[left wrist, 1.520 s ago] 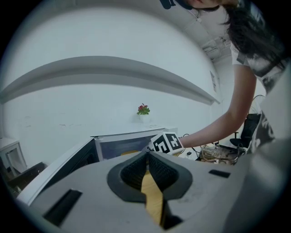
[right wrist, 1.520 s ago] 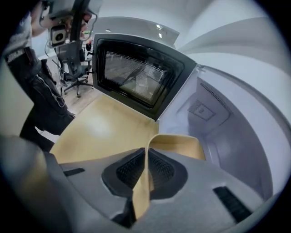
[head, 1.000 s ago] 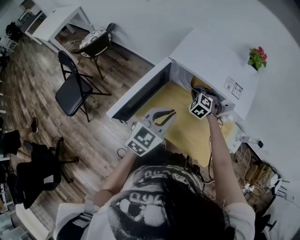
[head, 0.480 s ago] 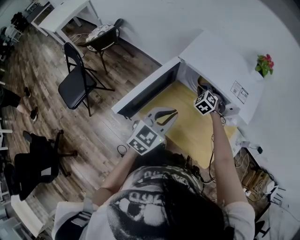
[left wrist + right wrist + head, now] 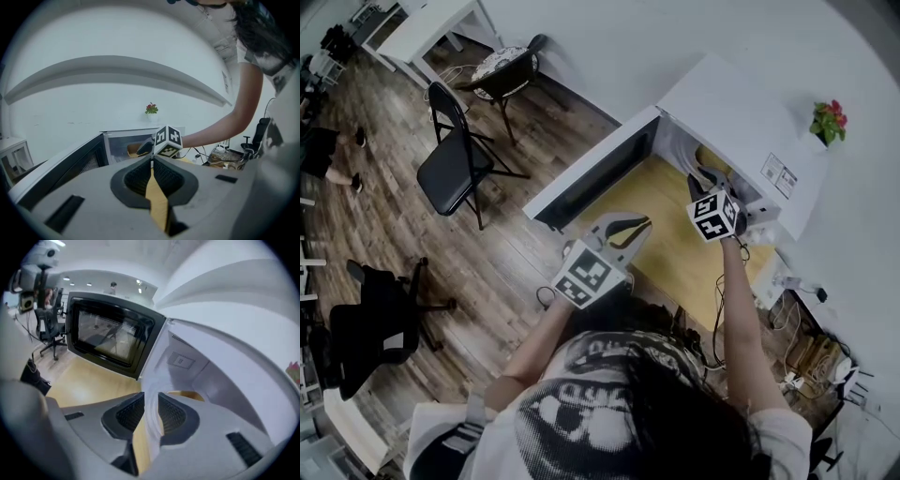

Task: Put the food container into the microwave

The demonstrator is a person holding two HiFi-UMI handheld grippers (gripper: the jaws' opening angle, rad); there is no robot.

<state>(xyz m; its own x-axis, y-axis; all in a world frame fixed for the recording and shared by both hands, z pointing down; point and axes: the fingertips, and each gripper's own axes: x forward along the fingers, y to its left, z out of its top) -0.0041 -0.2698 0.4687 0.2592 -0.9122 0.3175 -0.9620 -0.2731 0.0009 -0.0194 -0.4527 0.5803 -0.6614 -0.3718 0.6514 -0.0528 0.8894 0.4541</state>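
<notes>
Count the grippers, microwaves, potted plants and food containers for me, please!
grippers: 2 (left gripper, right gripper)
microwave: 1
potted plant: 1
food container: 1
Total: 5

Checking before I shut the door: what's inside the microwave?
A yellowish food container sits in the microwave cavity, just beyond the right gripper, whose jaws stand apart. Only part of its rim shows; the gripper covers the rest and its contents.

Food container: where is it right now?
The food container sits inside the open microwave, just left of centre in the left gripper view, directly beyond the tips of the right gripper; only its yellowish edge shows.
</notes>
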